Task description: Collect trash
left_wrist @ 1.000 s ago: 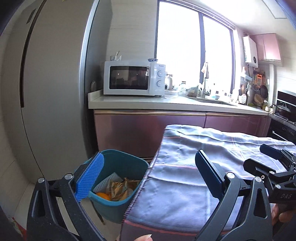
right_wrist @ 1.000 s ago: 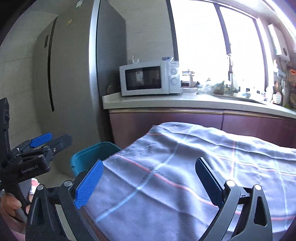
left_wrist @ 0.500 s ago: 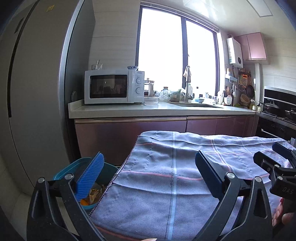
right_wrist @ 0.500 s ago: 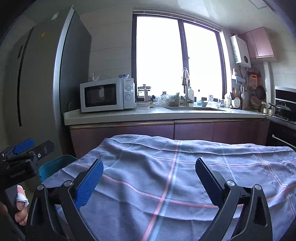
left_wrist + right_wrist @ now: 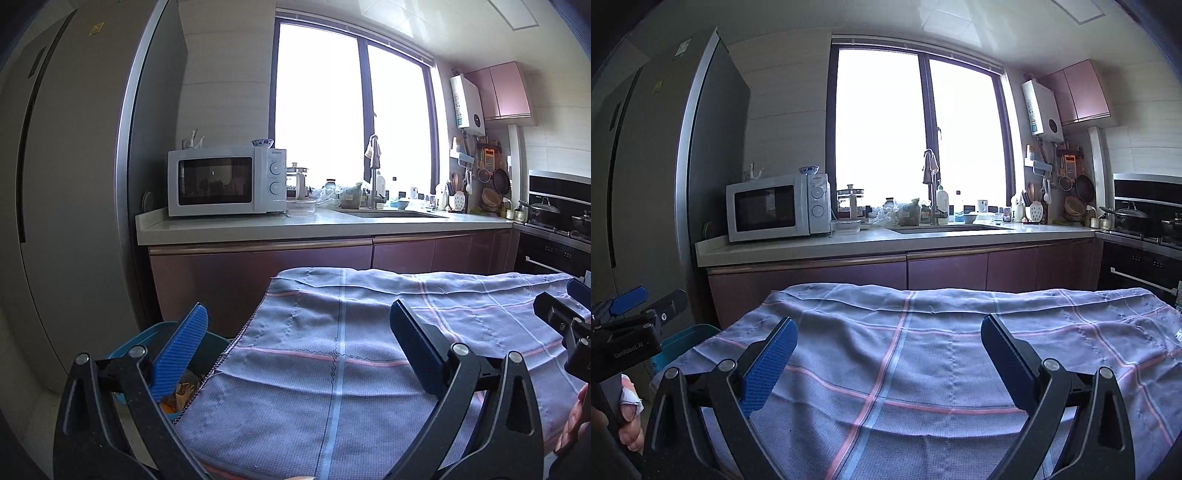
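A teal trash bin [image 5: 155, 326] stands on the floor at the table's left end, with crumpled brown paper and an orange scrap [image 5: 183, 387] inside. In the right wrist view only a corner of the bin [image 5: 687, 338] shows. My left gripper [image 5: 297, 347] is open and empty, hovering over the left end of the checked grey-blue cloth [image 5: 332, 387] beside the bin. My right gripper [image 5: 888, 354] is open and empty above the cloth's middle [image 5: 905, 369]. Each gripper shows in the other's view: the right gripper [image 5: 569, 301] at the right edge, the left gripper [image 5: 650, 301] at the left edge.
A tall grey fridge [image 5: 74, 184] stands left of the bin. Behind the table runs a counter [image 5: 295, 225] with a white microwave [image 5: 225, 181], a sink and tap [image 5: 375, 184]. A stove with pots [image 5: 554, 218] is at the right.
Both views have swung up and to the right, away from the bin and onto the cloth and kitchen counter. The bin has slid to the lower left. Both grippers stay open.
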Motion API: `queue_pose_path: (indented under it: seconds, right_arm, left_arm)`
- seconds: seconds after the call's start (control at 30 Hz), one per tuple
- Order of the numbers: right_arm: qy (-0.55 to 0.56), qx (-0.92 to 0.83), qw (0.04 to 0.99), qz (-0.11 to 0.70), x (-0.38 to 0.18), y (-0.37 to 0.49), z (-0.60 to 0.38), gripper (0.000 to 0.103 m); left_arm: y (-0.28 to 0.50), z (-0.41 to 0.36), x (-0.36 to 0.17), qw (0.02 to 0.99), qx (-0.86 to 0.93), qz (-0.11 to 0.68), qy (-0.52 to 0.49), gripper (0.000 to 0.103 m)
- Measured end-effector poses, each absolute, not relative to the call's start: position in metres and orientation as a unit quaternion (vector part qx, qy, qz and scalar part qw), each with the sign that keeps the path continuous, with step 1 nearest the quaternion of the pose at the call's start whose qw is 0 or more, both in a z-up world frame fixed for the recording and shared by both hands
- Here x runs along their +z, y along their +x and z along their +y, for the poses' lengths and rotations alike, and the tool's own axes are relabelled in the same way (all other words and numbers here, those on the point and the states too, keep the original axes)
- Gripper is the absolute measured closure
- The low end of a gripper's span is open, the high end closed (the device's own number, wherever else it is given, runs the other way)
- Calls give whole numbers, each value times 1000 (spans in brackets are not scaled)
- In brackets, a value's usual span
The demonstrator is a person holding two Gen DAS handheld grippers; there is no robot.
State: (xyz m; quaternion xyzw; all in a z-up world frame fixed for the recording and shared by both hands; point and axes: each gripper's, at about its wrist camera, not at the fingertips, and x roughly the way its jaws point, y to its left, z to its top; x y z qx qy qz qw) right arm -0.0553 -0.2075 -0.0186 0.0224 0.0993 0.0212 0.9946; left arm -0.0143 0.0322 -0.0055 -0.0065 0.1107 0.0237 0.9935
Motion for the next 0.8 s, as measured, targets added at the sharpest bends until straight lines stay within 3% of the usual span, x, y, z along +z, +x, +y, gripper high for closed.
queue_pose_path:
  seconds: [0.8]
  right_arm:
    - [28,19,994,108,-21,-53,-212,7]
  left_arm:
    - [-22,30,-3,994,32,101,2,6]
